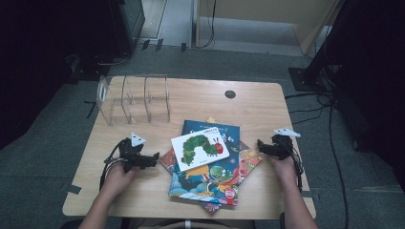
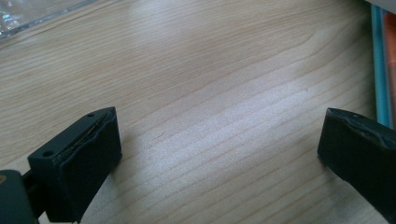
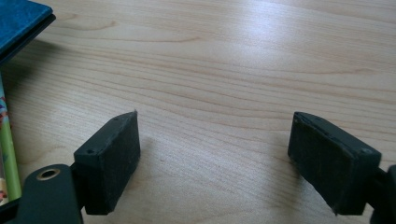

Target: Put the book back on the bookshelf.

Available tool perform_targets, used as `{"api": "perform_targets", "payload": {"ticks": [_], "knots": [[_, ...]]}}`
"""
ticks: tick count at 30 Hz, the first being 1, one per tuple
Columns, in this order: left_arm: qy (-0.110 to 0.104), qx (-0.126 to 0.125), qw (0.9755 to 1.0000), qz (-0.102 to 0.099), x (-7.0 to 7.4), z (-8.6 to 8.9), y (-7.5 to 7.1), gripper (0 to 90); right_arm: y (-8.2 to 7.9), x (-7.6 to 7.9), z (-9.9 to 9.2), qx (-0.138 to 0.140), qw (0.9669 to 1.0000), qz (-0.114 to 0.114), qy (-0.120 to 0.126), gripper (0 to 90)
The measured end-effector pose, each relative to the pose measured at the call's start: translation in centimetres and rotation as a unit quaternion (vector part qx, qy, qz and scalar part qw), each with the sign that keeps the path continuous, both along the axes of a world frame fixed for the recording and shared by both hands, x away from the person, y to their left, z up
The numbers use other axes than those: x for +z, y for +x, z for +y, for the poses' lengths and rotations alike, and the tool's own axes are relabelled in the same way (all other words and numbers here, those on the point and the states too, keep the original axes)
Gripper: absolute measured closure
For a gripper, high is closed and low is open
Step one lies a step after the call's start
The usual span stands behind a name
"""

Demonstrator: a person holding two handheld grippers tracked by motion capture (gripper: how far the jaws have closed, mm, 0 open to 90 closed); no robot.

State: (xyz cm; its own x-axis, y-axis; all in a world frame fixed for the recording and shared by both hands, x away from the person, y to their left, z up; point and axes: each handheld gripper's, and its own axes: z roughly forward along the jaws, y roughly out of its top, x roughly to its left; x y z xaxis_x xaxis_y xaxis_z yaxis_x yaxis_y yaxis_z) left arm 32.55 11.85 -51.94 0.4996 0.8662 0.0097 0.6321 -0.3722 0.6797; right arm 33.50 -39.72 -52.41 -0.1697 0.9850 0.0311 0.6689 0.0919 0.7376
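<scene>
Pale wooden bench (image 1: 248, 102), picture books (image 1: 210, 164) stacked centre-frame: stiff, probably slick covers, best pinched at an overhanging edge. Left gripper (image 1: 154, 158) and right gripper (image 1: 261, 144) flank them, jaws apart, empty.

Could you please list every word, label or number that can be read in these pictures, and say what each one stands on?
None can be read.
White caterpillar book: no lettering legible.
Blue picture book beneath it: small print near its top edge and a red badge near its bottom edge, both too blurred to read.
Red book at the bottom of the stack: pattern only.
Clear acrylic rack: no label visible.
</scene>
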Motion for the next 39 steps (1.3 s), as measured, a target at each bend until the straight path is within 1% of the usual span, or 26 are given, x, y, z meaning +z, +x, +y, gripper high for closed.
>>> {"api": "perform_targets", "payload": {"ticks": [2,3,4,6,8,9,10,12,13,14,15,16,17,18,21,24,25,26,27,30,31,32,33,34,36,39], "knots": [[0.000,-0.004,1.0000,0.000,0.0,0.1,0.0,0.0,0.0,0.0,0.0,0.001,1.0000,-0.002,0.001,19.9],[0.001,-0.019,0.9998,0.001,0.0,0.4,0.0,0.0,0.0,0.0,0.0,0.002,1.0000,-0.002,0.001,20.4],[0.001,-0.019,0.9998,0.001,0.0,0.4,0.0,0.0,0.0,0.0,0.0,0.002,1.0000,-0.002,0.001,20.4],[0.001,-0.017,0.9999,0.001,0.3,0.4,0.1,4.0,0.0,0.2,0.0,0.007,1.0000,0.005,-0.001,25.9],[-0.002,-0.025,0.9997,-0.004,0.6,0.6,0.0,19.8,0.1,0.5,0.1,0.014,0.9998,0.012,-0.003,30.9],[0.004,-0.029,0.9996,-0.005,0.8,0.7,-0.1,26.4,0.1,0.6,0.2,0.017,0.9997,0.016,-0.005,31.9],[0.003,-0.029,0.9996,-0.004,0.8,0.7,-0.1,27.9,0.0,0.8,0.3,0.016,0.9997,0.016,-0.010,32.0],[-0.003,-0.036,0.9993,-0.002,0.9,0.7,-0.2,36.8,0.0,1.0,0.3,0.014,0.9998,0.014,-0.008,33.7],[0.005,-0.041,0.9992,0.003,1.0,0.6,-0.2,36.8,-0.1,1.2,0.3,0.014,0.9998,0.009,-0.004,36.6],[0.001,-0.055,0.9982,0.023,1.3,0.5,0.3,36.3,-0.3,1.8,0.3,0.019,0.9996,0.006,0.019,38.7],[0.001,-0.055,0.9982,0.023,1.3,0.5,0.3,35.5,-0.3,1.8,0.3,0.019,0.9996,0.006,0.019,38.7],[-0.007,-0.059,0.9977,0.034,1.5,0.5,0.5,36.2,-0.5,2.2,0.4,0.023,0.9992,0.009,0.032,40.7],[-0.021,-0.060,0.9970,0.043,1.6,0.7,0.6,36.2,-0.5,2.2,0.4,0.023,0.9992,0.009,0.032,40.7],[-0.038,-0.061,0.9959,0.056,1.8,0.9,0.8,37.9,-0.6,2.5,0.7,0.034,0.9988,0.011,0.034,42.7],[-0.028,-0.066,0.9964,0.044,2.3,0.8,0.6,42.6,-0.9,3.0,1.5,0.053,0.9980,0.011,0.033,46.9],[-0.037,-0.077,0.9957,0.035,2.9,0.4,0.7,47.8,-1.2,3.5,2.6,0.077,0.9962,-0.004,0.040,52.5],[-0.037,-0.077,0.9957,0.035,2.9,0.4,0.7,48.4,-1.2,3.5,2.6,0.077,0.9962,-0.004,0.040,52.5],[-0.040,-0.089,0.9945,0.039,3.0,0.3,1.1,49.2,-1.5,3.9,3.4,0.097,0.9946,-0.013,0.036,57.2],[-0.040,-0.089,0.9945,0.039,3.0,0.3,1.1,49.3,-1.5,3.9,3.4,0.097,0.9946,-0.013,0.036,57.2],[-0.048,-0.095,0.9928,0.055,3.1,0.0,1.8,52.8,-2.0,4.3,4.4,0.116,0.9925,-0.021,0.033,63.3],[-0.048,-0.096,0.9927,0.055,3.2,-0.1,2.0,53.6,-2.1,4.4,4.7,0.118,0.9921,-0.020,0.037,65.7],[-0.055,-0.101,0.9923,0.046,3.5,-0.4,2.3,55.9,-2.3,4.5,4.9,0.121,0.9916,-0.020,0.043,68.6],[-0.055,-0.101,0.9923,0.046,3.5,-0.4,2.3,56.1,-2.3,4.5,4.9,0.121,0.9916,-0.020,0.043,68.6],[-0.055,-0.105,0.9922,0.040,3.7,-0.7,2.5,56.1,-2.4,4.6,4.9,0.117,0.9914,-0.015,0.055,71.2],[-0.056,-0.111,0.9915,0.038,3.9,-1.0,2.9,57.6,-2.5,4.5,4.9,0.120,0.9905,-0.009,0.067,73.8],[-0.052,-0.121,0.9905,0.039,3.9,-1.4,3.2,60.3,-2.7,4.4,5.3,0.125,0.9896,0.001,0.072,78.2]]}}
